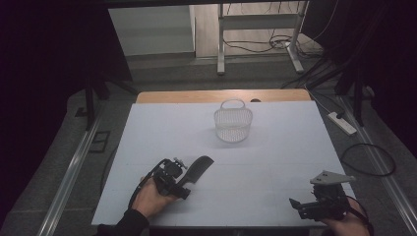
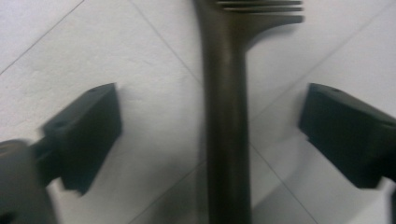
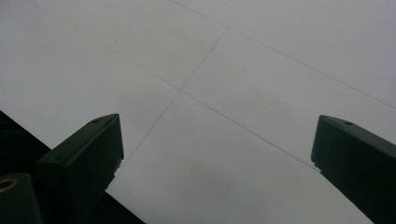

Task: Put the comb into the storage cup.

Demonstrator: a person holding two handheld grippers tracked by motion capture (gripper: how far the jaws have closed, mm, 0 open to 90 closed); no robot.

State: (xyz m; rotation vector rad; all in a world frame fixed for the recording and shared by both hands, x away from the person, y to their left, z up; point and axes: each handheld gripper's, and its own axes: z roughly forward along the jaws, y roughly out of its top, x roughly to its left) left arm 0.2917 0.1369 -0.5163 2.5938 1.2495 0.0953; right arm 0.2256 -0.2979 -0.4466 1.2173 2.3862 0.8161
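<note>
Left gripper (image 2: 210,135) fingers (image 2: 84,135) spread wide, one either side of the dark comb (image 2: 226,116), clear gap between each pad and the handle; no contact visible. Comb handle running straight up the middle of the left gripper view, teeth just showing at the top edge. Lying flat on the white table (image 2: 140,60).

Right gripper (image 3: 215,154) fingers (image 3: 81,158) also wide apart, nothing between them but bare white table (image 3: 233,70) with faint grid lines.

From the high view, near edge first: left hand (image 1: 147,199) at the lower left holding the left gripper (image 1: 184,184) low over the table, pointed up and to the right along the comb (image 1: 196,167). Comb angled the same way, toothed end farther from the person. Right gripper (image 1: 295,204) at the lower right near the table's front corner, grey three-cornered plate on top, well apart from the comb.

Farther out, past mid-table: small white mesh basket (image 1: 233,123) with a loop handle, upright, well apart from both grippers. Beyond it, a bare wooden strip along the table's (image 1: 295,137) far edge. Past that, floor with cables (image 1: 275,44) and a metal stand (image 1: 255,34).
</note>
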